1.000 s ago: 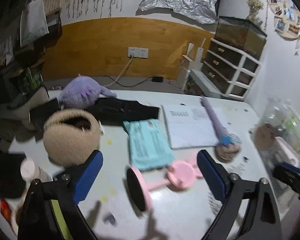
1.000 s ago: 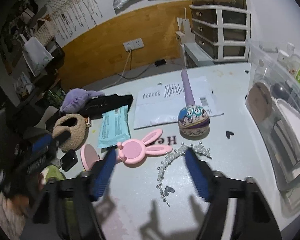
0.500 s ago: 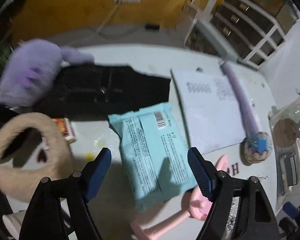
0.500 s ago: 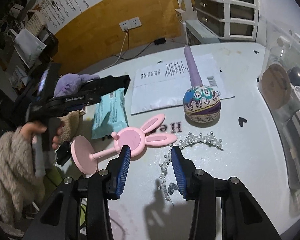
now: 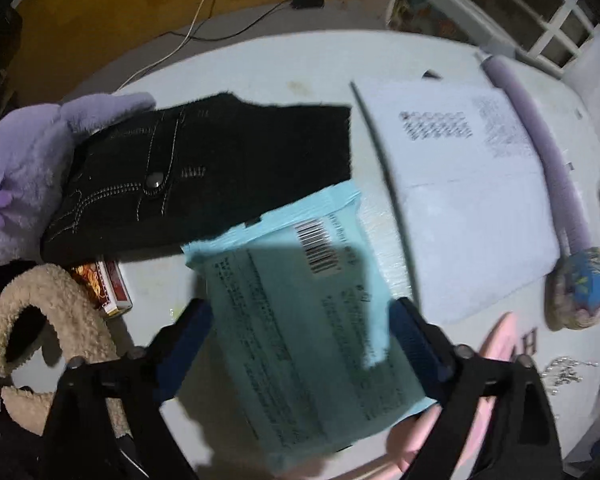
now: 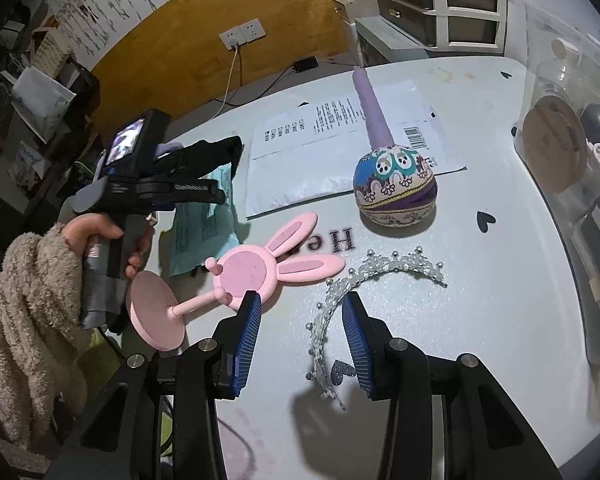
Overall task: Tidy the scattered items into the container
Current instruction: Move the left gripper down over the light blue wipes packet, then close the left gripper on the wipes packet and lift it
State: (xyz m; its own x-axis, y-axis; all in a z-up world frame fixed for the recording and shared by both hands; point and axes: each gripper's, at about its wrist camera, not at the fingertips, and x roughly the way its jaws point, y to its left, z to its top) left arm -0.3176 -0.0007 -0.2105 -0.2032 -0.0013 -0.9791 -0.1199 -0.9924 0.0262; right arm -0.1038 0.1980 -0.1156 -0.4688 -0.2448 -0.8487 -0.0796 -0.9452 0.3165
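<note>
My left gripper [image 5: 300, 344] gapes wide astride the teal wipes pack [image 5: 312, 320], at nine o'clock of the pink bunny mirror [image 6: 256, 272], and closing could skid the slick wrapper sideways, while my right gripper [image 6: 302, 344] idles half-open over the pearl tiara [image 6: 376, 272].

Dark letters "He" [image 6: 339, 240], upside down, lie on the white table [image 6: 480, 280]; printing elsewhere is too blurred to read.
</note>
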